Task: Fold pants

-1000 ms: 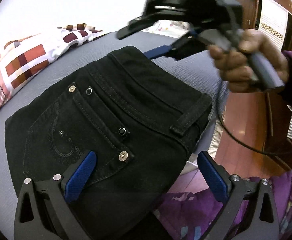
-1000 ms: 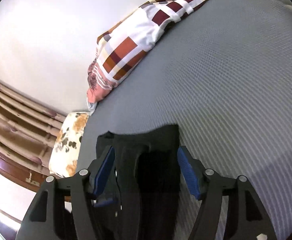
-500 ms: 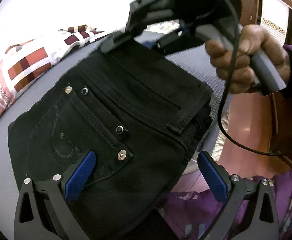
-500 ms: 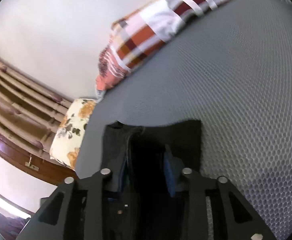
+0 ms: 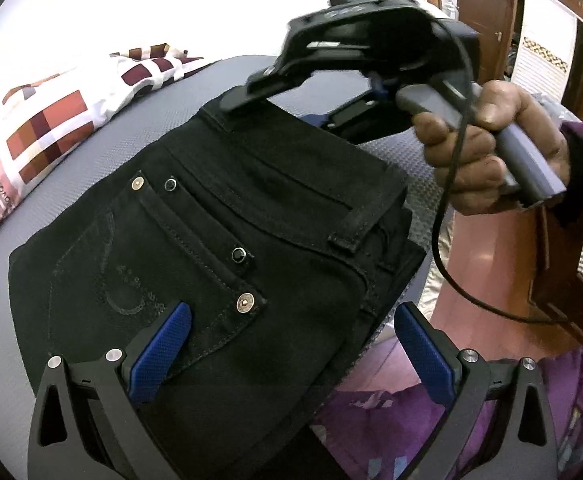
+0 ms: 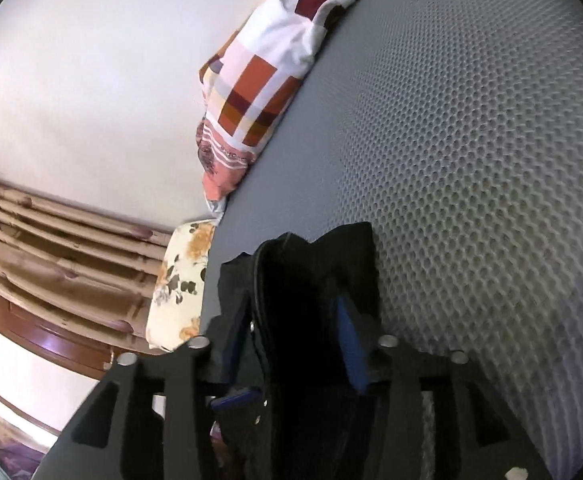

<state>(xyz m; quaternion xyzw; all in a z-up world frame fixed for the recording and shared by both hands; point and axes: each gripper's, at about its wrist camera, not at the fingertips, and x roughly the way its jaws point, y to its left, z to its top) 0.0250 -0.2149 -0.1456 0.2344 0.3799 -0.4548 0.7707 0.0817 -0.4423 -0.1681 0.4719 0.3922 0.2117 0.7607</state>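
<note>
Black folded jeans (image 5: 219,248) lie on the grey mattress (image 5: 91,160), back pocket and rivets facing up. My left gripper (image 5: 291,336) is open, its blue pads on either side of the near edge of the bundle, holding nothing. My right gripper (image 6: 291,340) is shut on the thick far edge of the pants (image 6: 303,276), the blue pads pressed into the black cloth. In the left wrist view the right gripper (image 5: 275,100) sits at the far corner of the jeans, held by a hand (image 5: 487,148).
A red, white and brown checked pillow (image 5: 51,136) lies along the wall at the bed's far side, also in the right wrist view (image 6: 267,80). A floral cushion (image 6: 179,284) sits at the mattress end. Wooden furniture and a door (image 5: 483,28) stand to the right. Purple clothing (image 5: 411,420) is below.
My right gripper has closed on the far edge of the jeans and lifted it slightly. The left gripper has stayed open at the near edge.
</note>
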